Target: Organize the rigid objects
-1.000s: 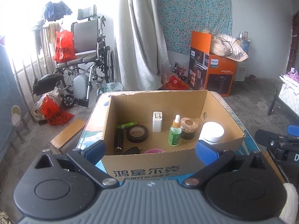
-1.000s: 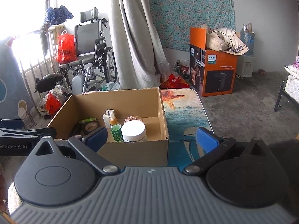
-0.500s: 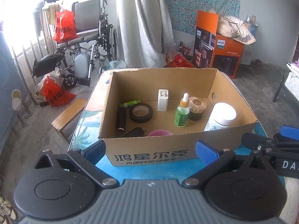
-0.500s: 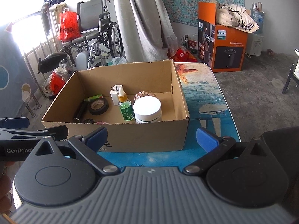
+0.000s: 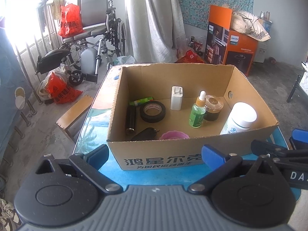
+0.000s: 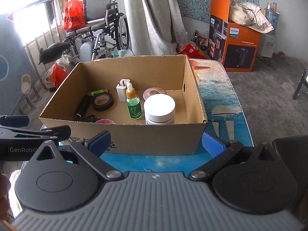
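Observation:
A cardboard box (image 5: 248, 80) (image 6: 194, 80) stands on a blue printed table (image 5: 150, 177) (image 6: 221, 88). Inside it are a black tape roll (image 5: 152, 111) (image 6: 102, 101), a white charger (image 5: 176, 98) (image 6: 121, 89), a green dropper bottle (image 5: 197, 112) (image 6: 132, 105), a white jar (image 5: 240, 118) (image 6: 159, 108), a dark ribbed-lid jar (image 5: 212, 107), a black cylinder (image 5: 130, 120), a green tube (image 5: 141, 101) and a pink item (image 5: 174, 135). My left gripper (image 5: 155, 156) and right gripper (image 6: 156, 141) hover open and empty before the box's near wall.
A wheelchair (image 5: 96, 30) with a red bag, a grey curtain (image 5: 154, 19) and an orange appliance box (image 5: 233, 40) stand behind the table. A low wooden bench (image 5: 75, 113) sits on the floor to the left. Bare tabletop lies right of the box (image 6: 221, 104).
Both grippers have risen and tilted down, so the box's inside shows more fully. Nothing in the box has moved.

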{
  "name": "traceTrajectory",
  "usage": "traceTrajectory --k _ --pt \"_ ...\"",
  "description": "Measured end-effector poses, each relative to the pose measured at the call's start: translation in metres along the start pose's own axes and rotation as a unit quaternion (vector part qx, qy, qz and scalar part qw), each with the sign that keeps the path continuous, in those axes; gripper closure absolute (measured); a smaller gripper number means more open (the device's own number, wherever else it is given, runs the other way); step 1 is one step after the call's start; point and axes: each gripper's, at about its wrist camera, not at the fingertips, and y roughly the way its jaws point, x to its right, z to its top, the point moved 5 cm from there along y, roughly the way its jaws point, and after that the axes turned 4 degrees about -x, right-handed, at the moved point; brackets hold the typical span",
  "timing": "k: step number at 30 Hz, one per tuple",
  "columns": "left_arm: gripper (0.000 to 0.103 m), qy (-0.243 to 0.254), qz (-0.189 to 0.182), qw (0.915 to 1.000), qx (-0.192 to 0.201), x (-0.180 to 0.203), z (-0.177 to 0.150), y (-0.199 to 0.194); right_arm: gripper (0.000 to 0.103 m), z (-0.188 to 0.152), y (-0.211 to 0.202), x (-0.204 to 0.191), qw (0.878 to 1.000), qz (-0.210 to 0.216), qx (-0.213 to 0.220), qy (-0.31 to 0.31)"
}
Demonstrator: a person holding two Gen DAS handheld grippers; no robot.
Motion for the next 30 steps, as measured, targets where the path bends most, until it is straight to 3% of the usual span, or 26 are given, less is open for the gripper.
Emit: traceTrajectory --k 30 --pt "0.0 -0.01 0.001 0.9997 -0.023 -0.004 -0.003 0.01 0.001 -0.004 0.014 0.001 1.0 0.004 -0.017 0.001"
